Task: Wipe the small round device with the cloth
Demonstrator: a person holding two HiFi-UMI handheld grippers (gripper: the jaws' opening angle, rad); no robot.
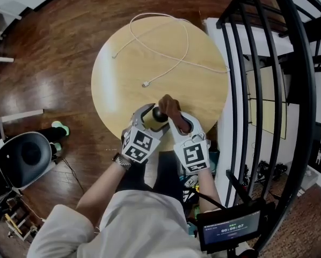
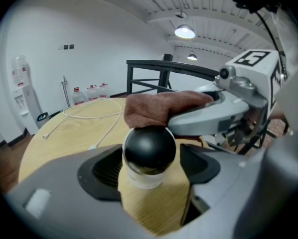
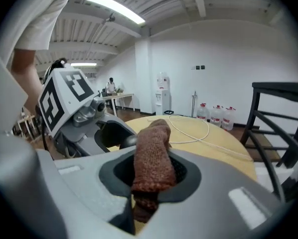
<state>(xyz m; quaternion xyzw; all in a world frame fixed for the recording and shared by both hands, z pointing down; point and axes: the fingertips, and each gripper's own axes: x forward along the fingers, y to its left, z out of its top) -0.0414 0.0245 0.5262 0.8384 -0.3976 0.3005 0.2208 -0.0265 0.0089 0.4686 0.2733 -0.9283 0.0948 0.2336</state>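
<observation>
Standing near the near edge of the round desk (image 1: 123,85), the device (image 2: 149,151) sits upright between the jaws of the left claw (image 1: 151,120). Those jaws are spread wide around it. A strip of wood shows between the device and one jaw, so it is bracketed rather than squeezed. The device is a black ball on a white base. The brown cloth (image 3: 153,156), folded into a thick roll, rests on top of the ball. The right claw (image 3: 150,177) is clamped on that cloth, whose end pokes out past the jaws. A white cable (image 1: 146,83) loops across the desk's far half.
</observation>
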